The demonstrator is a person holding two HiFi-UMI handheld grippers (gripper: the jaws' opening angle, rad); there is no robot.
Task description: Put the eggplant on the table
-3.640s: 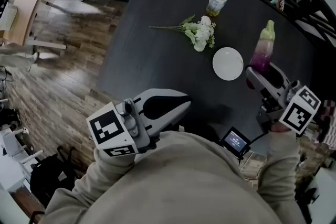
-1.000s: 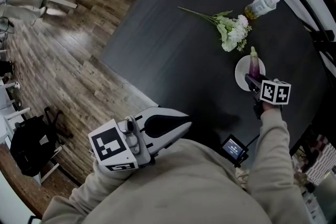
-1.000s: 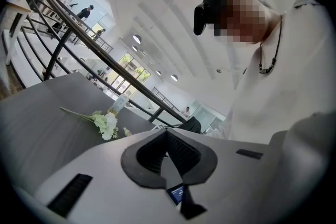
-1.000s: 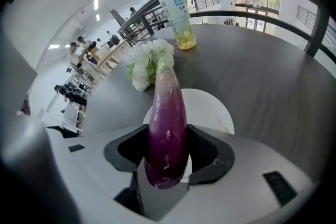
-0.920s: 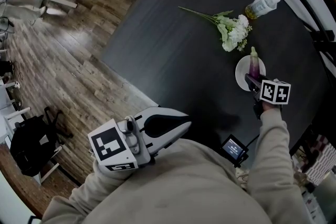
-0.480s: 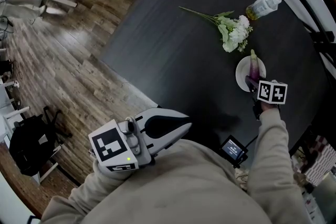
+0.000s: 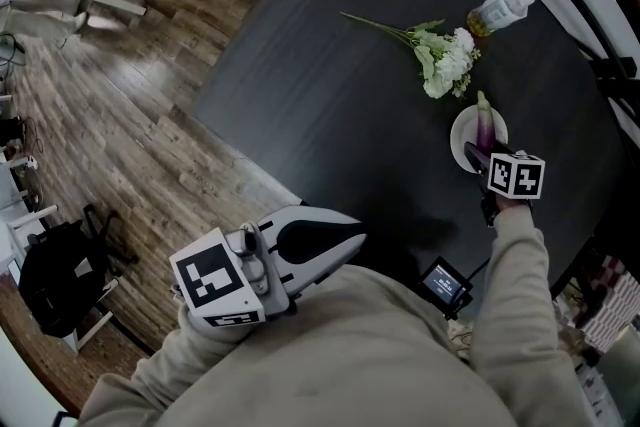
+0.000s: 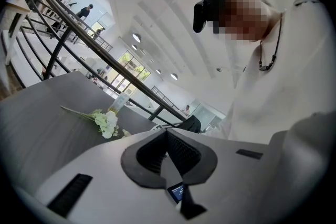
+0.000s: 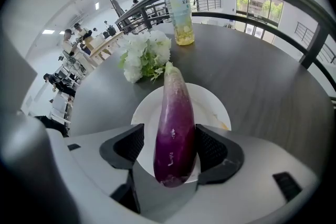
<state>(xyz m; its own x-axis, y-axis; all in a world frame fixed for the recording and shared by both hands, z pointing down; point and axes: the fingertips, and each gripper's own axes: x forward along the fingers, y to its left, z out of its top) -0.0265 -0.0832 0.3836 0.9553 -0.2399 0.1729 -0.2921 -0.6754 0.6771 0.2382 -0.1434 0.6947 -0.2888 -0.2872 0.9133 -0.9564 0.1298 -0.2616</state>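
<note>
A purple eggplant (image 9: 173,128) with a pale green tip lies between the jaws of my right gripper (image 9: 168,147), over a white plate (image 9: 210,107). The jaws are opening: a gap shows at the left pad, and the right pad sits close against the skin. In the head view the eggplant (image 7: 485,127) points away from my right gripper (image 7: 477,155), over the plate (image 7: 460,140) on the dark round table (image 7: 330,85). My left gripper (image 7: 345,230) is shut and empty near my body, its pads meeting in its own view (image 8: 167,139).
A bunch of white flowers (image 7: 440,60) lies just beyond the plate, and a plastic bottle (image 7: 497,12) lies farther back. A small screen device (image 7: 447,285) hangs at the table's near edge. Wooden floor lies to the left.
Since the earliest frame my right gripper has brought the eggplant from beside the plate to over it. In the last second it barely shifts. The left gripper stays still.
</note>
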